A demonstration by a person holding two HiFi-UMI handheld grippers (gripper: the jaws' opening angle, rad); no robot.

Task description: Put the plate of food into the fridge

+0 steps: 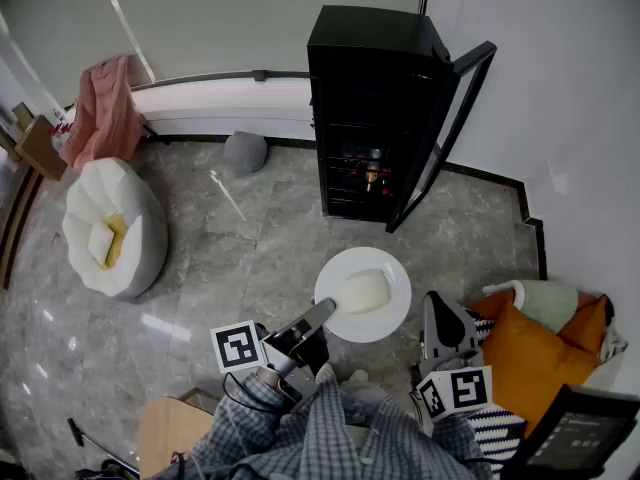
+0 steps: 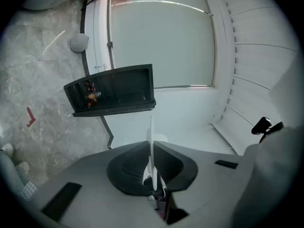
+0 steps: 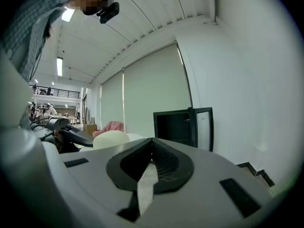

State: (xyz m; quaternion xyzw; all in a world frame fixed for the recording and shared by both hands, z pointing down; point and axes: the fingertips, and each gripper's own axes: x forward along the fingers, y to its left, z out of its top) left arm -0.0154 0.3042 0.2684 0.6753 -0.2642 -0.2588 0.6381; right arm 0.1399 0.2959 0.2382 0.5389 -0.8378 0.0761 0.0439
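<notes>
A white plate (image 1: 385, 318) carrying a pale block of food (image 1: 362, 292) hangs above the floor, a short way in front of the fridge. My left gripper (image 1: 328, 313) is shut on the plate's near rim; in the left gripper view the plate (image 2: 151, 141) shows edge-on between the jaws. The black fridge (image 1: 375, 108) stands against the back wall with its door (image 1: 445, 133) swung open to the right; it also shows as the fridge (image 2: 111, 90) and the fridge (image 3: 175, 127). My right gripper (image 1: 445, 330) is shut and empty, pointing up beside the plate.
A white beanbag (image 1: 110, 226) sits on the floor at left, pink cloth (image 1: 100, 113) behind it, a grey cushion (image 1: 245, 153) by the wall. An orange cushion (image 1: 535, 353) and pale green pillow (image 1: 545, 303) lie at right. The person's checked sleeves (image 1: 330, 438) fill the bottom.
</notes>
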